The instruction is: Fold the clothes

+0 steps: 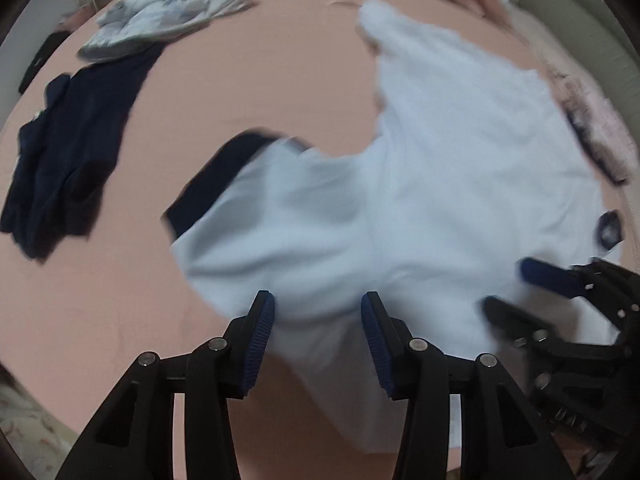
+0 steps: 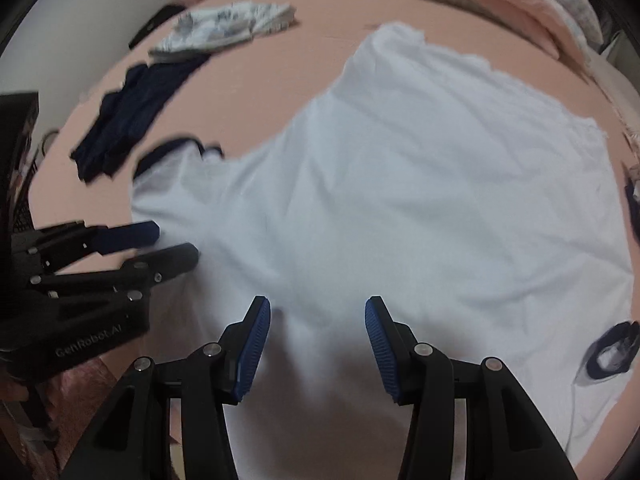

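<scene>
The left gripper (image 1: pixel 318 308) and right gripper (image 2: pixel 318 312) both gape wide. A white shirt (image 2: pixel 400 184) spreads beneath and beyond their fingertips.

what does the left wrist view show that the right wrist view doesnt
Only the left wrist view shows the right gripper from the side, over the white shirt's near right edge.

Only the right wrist view shows the left gripper from the side, with lettering on its body, and a dark object at the far left.

Both show the shirt spread on the pink bedsheet, its navy sleeve cuff, the navy garment, the patterned folded garment, and open jaws.
</scene>
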The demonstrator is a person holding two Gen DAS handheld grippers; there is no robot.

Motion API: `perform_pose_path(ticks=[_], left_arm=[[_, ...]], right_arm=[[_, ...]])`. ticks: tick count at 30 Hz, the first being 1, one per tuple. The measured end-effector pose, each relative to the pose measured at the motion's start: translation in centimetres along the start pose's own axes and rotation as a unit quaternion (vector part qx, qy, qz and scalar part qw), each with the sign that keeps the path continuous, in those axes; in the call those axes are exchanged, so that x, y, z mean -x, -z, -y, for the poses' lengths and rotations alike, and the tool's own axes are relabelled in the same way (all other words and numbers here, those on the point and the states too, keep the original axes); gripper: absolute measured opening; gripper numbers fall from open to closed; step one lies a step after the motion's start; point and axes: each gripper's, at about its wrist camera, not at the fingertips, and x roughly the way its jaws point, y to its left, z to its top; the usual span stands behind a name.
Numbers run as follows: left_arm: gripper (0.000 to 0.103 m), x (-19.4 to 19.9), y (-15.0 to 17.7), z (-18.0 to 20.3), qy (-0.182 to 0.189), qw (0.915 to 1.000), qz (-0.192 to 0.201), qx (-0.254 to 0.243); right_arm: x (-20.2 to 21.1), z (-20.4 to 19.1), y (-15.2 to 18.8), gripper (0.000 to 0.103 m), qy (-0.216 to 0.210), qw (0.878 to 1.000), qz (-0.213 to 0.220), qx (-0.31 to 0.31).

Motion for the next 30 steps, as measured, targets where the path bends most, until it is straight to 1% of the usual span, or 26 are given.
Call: perform_pose_path(ticks=[2,3,4,5,7,10,11,12,14,15,17,19,21,23,25,29,30], left_arm=[[0.042,0.8,-0.2,-1.9,-0.006,0.9994,0.015,0.03],[0.042,1.2,-0.3,-2.8,-0.009,0.9987,0.022,0.045],[0.042,1.6,-0.5,-3.7,-0.004,0.9976,0.031,0.061],[0.042,2.0,-1.0,-4.6,0.013,0.9961,0.043,0.076],[0.042,2.2,-2.0,-5.6,0.028,0.9935,0.061,0.091],[0.042,2.2,-3.4,-6.5,0.04,0.9901,0.086,0.104],[0.042,1.9,-3.9,-7.0,0.05,0.9886,0.086,0.113],[0.042,1.4,-4.6,-7.2,0.051,0.9882,0.083,0.118],[0.042,0.6,-5.8,-7.5,0.039,0.9898,0.075,0.115],[0.042,0.7,-5.1,-8.9,0.032,0.9912,0.069,0.109],[0.042,-0.2,-5.5,-9.6,0.019,0.9957,0.044,0.079],[0.042,-0.5,-5.0,-10.4,0.022,0.9987,0.021,0.042],[0.042,-0.5,-4.9,-9.8,0.03,0.9993,0.02,0.002],[0.042,-0.1,-4.6,-9.3,0.066,0.9971,0.016,-0.033],[0.042,0.1,-4.2,-8.7,0.089,0.994,0.01,-0.064],[0.042,0.1,-3.2,-7.3,0.097,0.985,-0.008,-0.143],[0.042,0.2,-3.2,-7.2,0.103,0.9828,-0.007,-0.153]], right_arm=[[-0.2,0.4,0.7,0.049,0.01,1.0,0.001,0.004],[0.0,0.5,0.5,0.049,0.01,1.0,0.005,0.003],[0.4,0.7,0.1,0.049,0.009,1.0,0.01,0.001],[0.7,0.9,-0.3,0.049,0.008,1.0,0.015,-0.001],[1.4,1.2,-1.1,0.049,0.006,1.0,0.025,-0.006],[1.7,0.0,-3.2,0.049,-0.012,0.999,0.034,0.001],[1.8,-0.5,-3.9,0.049,-0.017,0.999,0.037,0.005],[1.6,-1.2,-4.8,0.049,-0.02,0.999,0.038,0.008],[0.8,-2.4,-6.5,0.049,-0.022,0.999,0.037,0.014],[0.3,-2.9,-7.1,0.049,-0.021,0.999,0.035,0.017],[-0.7,-3.8,-8.4,0.049,-0.017,0.999,0.032,0.021],[-1.7,-4.8,-9.7,0.049,-0.013,0.999,0.028,0.026],[-2.8,-5.4,-10.8,0.049,-0.006,0.999,0.025,0.031],[-3.9,-5.3,-11.3,0.049,0.002,0.999,0.018,0.033],[-4.8,-4.8,-11.3,0.049,0.003,1.0,0.005,0.026],[-4.6,-4.3,-10.6,0.049,-0.005,1.0,-0.003,0.03],[-4.4,-4.4,-10.2,0.049,-0.004,0.999,-0.007,0.038]])
